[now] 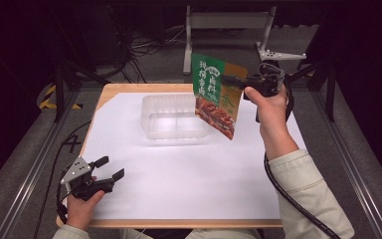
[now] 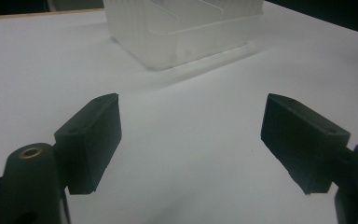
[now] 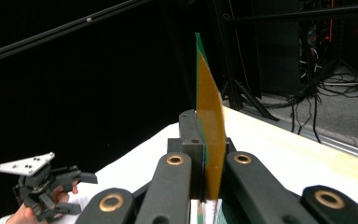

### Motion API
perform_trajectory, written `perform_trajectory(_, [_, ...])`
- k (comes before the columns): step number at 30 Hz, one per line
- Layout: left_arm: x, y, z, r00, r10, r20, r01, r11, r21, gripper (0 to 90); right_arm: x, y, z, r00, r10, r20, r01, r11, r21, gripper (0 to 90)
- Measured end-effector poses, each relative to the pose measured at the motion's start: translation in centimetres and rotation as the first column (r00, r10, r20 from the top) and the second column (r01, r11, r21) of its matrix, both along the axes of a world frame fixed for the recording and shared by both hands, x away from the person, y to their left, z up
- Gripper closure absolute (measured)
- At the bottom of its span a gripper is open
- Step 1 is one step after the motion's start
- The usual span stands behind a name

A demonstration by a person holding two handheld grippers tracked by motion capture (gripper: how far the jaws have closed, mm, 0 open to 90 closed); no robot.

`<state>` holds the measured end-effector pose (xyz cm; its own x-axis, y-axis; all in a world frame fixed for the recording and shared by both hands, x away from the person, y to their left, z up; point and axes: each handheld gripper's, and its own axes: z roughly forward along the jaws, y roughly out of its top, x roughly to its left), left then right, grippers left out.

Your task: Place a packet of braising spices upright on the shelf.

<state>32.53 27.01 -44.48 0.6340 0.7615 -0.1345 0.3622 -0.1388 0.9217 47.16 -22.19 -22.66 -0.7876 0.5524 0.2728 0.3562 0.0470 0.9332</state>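
Nearest my high camera, at about seven o'clock on the surface (image 1: 189, 189), sits the left hand-held gripper (image 1: 111, 168), resting near the front edge with its jaws spread wide and nothing between them. Its own view looks across bare white paper toward the clear plastic container (image 2: 182, 32).

The right hand-held gripper (image 1: 229, 79) is up at about one o'clock, lifted off the surface, jaws clamped tight on the edge of a green-and-orange food pouch (image 1: 216, 94). The right gripper view confirms it – the pouch (image 3: 209, 140) stands edge-on, pinched flat between the two black jaws. The pouch hangs roughly upright (tilted a little), its lower corner over the right end of the container (image 1: 171, 117), which sits toward twelve o'clock on the white sheet.

I read this as the carry step: the pouch is gripped and airborne, on its way to the container, not yet inside it. Whether the pouch's lower corner already touches the container's rim I cannot tell from this angle.

The next move, as I judge it, calls for bringing the pouch over the middle of the container, lowering it until its bottom edge is past the rim, and only then opening the jaws – released too high or too far right, it could tip over the wall. The left gripper could steady the container if it slides.
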Motion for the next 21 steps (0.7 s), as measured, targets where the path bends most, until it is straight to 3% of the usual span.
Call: perform_trajectory(21, [-0.8, 0.7, 0.0, 0.9997, 0.025, 0.003, -0.025, 0.9997, -0.001, 20.9, 2.1, 3.0, 0.3, 0.9981, -0.038, 0.049, 0.036, 0.9989, 0.029, 90.0])
